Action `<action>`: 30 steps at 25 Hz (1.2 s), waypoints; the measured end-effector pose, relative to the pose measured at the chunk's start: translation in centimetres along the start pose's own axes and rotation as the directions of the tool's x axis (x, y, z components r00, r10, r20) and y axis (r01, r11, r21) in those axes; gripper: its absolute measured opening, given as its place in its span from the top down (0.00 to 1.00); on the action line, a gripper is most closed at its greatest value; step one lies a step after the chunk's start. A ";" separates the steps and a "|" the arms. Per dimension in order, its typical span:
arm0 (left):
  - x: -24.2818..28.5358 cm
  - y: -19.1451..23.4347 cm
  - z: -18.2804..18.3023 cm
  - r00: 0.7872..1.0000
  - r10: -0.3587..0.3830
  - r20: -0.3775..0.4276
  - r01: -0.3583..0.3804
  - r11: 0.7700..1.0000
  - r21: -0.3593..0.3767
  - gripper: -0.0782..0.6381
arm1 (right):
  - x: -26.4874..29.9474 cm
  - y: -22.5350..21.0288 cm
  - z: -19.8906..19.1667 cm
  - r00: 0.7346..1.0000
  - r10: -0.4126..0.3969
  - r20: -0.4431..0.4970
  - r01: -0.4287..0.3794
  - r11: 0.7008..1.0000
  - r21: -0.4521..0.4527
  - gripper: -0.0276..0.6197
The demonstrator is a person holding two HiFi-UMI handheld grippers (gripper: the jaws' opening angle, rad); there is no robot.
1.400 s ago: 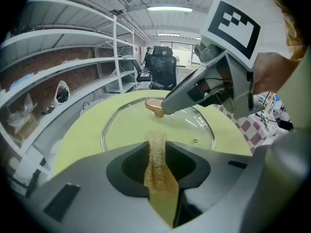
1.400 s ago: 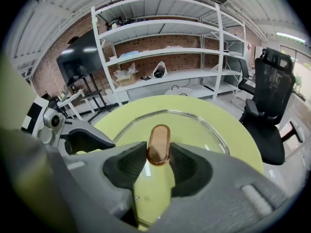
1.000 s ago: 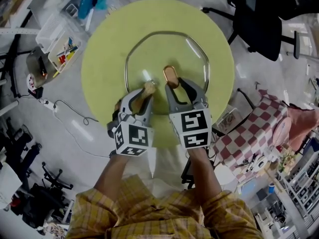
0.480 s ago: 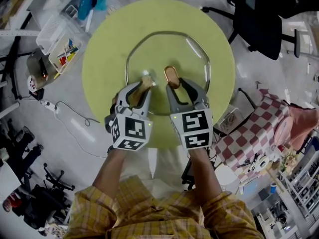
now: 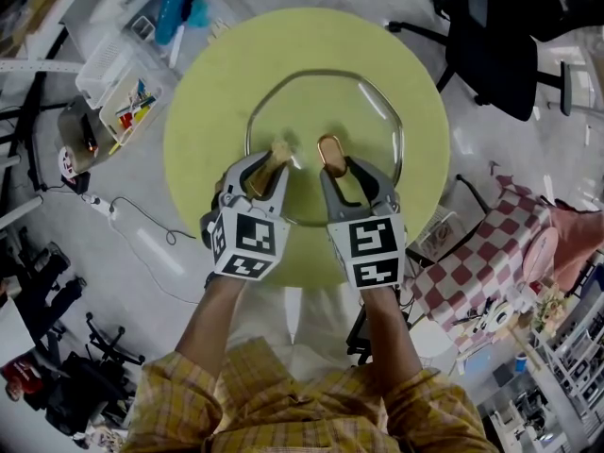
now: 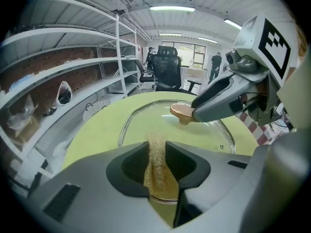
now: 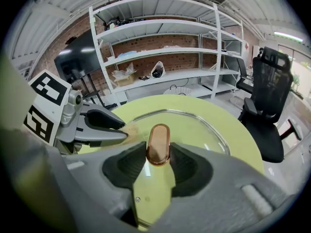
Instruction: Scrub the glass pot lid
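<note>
Left gripper [image 6: 156, 148]: I see fingers clamped on tan scrub pad [image 6: 158, 178]. Right gripper [image 7: 158, 155]: fingers pinching copper knob [image 7: 158, 139]. Only the head view shows the whole glass pot lid [image 5: 359, 111].

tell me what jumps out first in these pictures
A big glass pot lid lies flat in the middle of a round yellow-green table. The right hand-held gripper is shut on the lid's copper-coloured handle. Just beside it, the left hand-held gripper is shut on a golden mesh scrub pad pointed down at the glass.
</note>
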State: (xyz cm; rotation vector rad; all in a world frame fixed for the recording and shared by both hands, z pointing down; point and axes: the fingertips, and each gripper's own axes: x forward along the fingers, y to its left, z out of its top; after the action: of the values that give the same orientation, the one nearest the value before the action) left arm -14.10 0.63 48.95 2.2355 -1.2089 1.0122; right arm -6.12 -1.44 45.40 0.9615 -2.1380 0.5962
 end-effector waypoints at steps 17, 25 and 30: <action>1.1 1.5 1.0 1.000 -0.003 -0.027 0.003 1.000 -0.013 0.74 | 0.7 -0.3 -0.4 1.000 0.020 -0.010 -0.020 1.000 0.022 0.72; 1.5 2.2 1.3 1.000 -0.002 -0.025 0.002 1.000 -0.018 0.74 | 0.7 -0.2 -0.3 1.000 0.025 -0.009 -0.025 0.999 0.023 0.72; 1.9 2.5 1.7 1.000 -0.005 -0.024 0.005 1.000 -0.005 0.74 | 0.8 -0.3 -0.4 1.000 0.028 -0.008 -0.028 0.999 0.024 0.72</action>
State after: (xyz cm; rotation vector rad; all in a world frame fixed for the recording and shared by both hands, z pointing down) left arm -14.87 -2.83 49.31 2.2155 -1.1930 1.0305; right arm -6.13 -1.72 46.27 0.9413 -2.1444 0.6400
